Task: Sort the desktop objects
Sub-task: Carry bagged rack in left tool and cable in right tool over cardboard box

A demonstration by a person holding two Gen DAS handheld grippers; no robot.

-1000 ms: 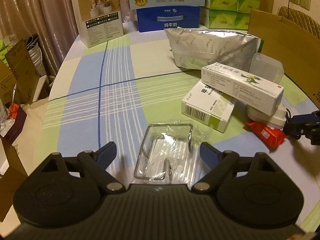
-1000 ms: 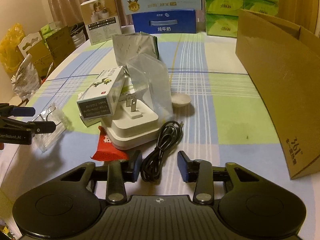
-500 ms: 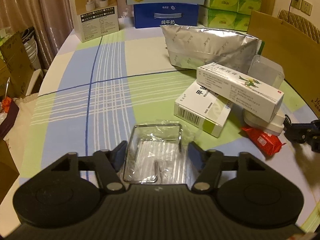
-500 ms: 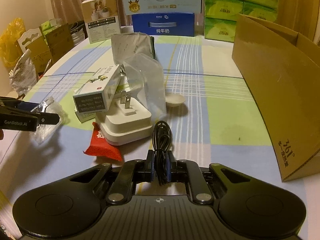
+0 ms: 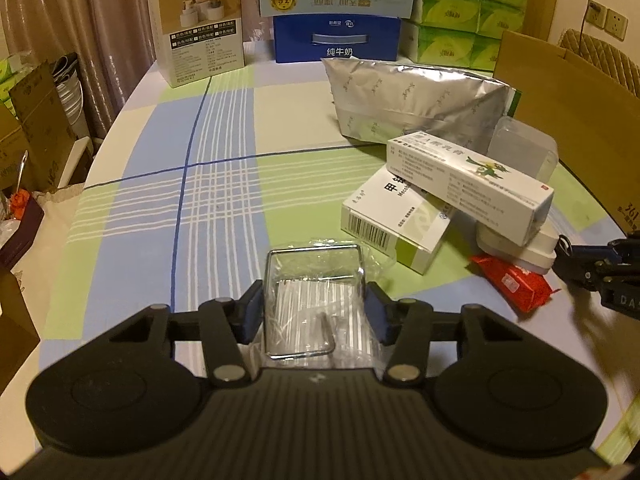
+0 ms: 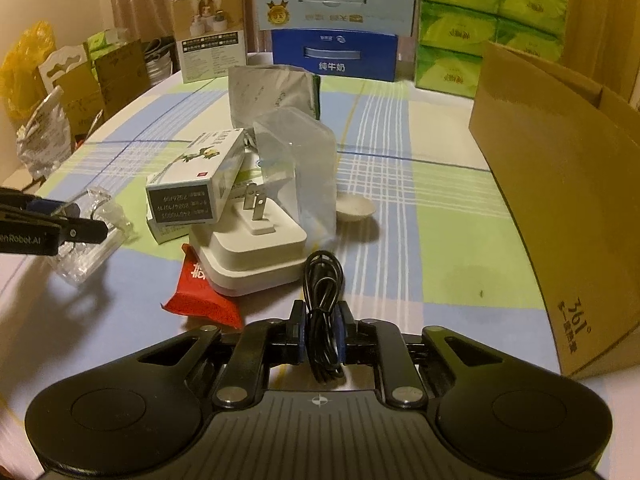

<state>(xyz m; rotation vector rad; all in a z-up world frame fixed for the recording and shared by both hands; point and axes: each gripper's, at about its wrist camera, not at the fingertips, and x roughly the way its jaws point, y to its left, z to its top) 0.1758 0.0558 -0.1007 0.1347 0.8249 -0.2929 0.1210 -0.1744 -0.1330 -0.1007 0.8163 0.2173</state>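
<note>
My left gripper (image 5: 315, 312) is shut on a clear plastic box of thin white sticks (image 5: 316, 288), its pads on both sides; it also shows in the right wrist view (image 6: 86, 232). My right gripper (image 6: 321, 332) is shut on a coiled black cable (image 6: 322, 292) in front of a white plug adapter (image 6: 252, 252). Two white medicine boxes (image 5: 468, 184) lie stacked on the adapter, with a red packet (image 5: 512, 284) beside it. A silver foil bag (image 5: 408, 100) and a clear tub (image 6: 298, 168) stand behind.
An open cardboard box (image 6: 560, 200) stands at the right on the plaid tablecloth (image 5: 192, 184). A small white dish (image 6: 354, 208) lies near the tub. Milk cartons (image 5: 336, 36), green tissue packs (image 5: 468, 12) and a product box (image 5: 196, 28) line the far edge.
My left gripper closed onto the clear plastic box. My right gripper closed on the black cable, which now sits pinched between its pads.
</note>
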